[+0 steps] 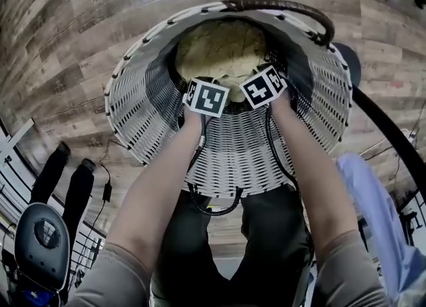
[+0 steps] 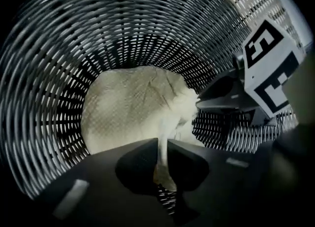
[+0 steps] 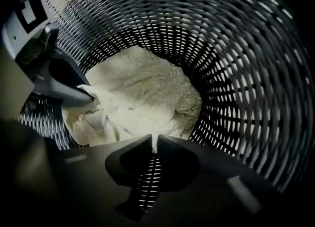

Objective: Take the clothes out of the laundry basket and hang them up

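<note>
Left gripper (image 2: pixel 163 146) and, seemingly, right gripper (image 3: pixel 154 143) pinch garment (image 1: pixel 219 49) in basket (image 1: pixel 136 102).

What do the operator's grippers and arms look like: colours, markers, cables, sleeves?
The left gripper and right gripper have black bodies and black wedge-shaped jaws. Each carries a white cube with black square markers. Black cables run back beside the forearms. Grey-brown short sleeves; forearms bare.
</note>
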